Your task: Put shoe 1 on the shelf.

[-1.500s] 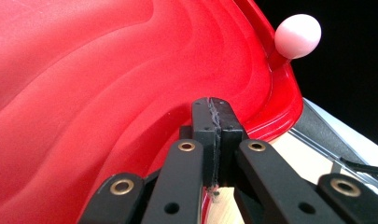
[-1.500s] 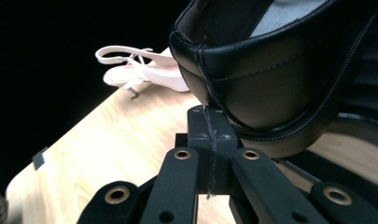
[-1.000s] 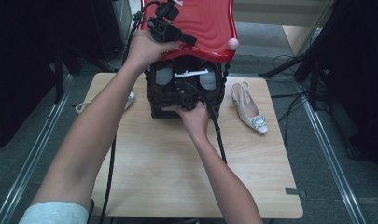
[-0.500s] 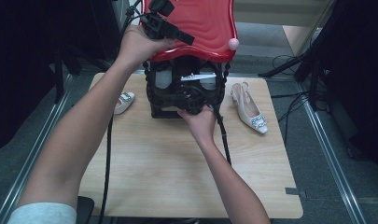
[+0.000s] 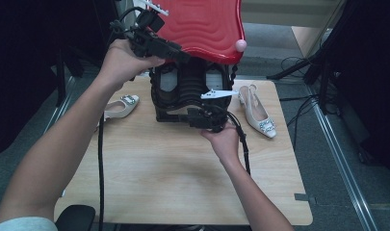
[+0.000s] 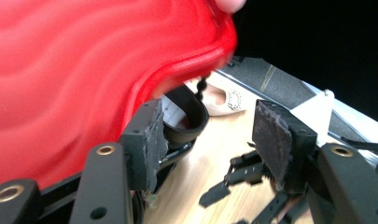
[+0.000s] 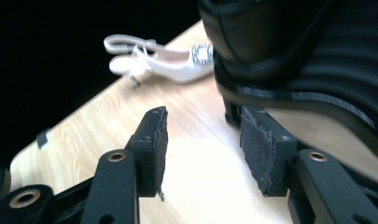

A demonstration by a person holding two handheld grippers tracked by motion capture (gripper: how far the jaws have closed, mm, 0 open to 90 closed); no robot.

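High view, red lid (image 5: 202,29) beside L gripper (image 5: 180,54), fingers just opening, nothing between.

A light wooden table (image 5: 149,183) sits among dark surroundings. A pale slingback shoe (image 5: 257,111) with a jewelled buckle lies near its right edge, toe toward the camera. Its mate (image 5: 119,106) lies near the left edge. Black cables (image 5: 298,98) trail on the grey floor (image 5: 337,159) to the right.
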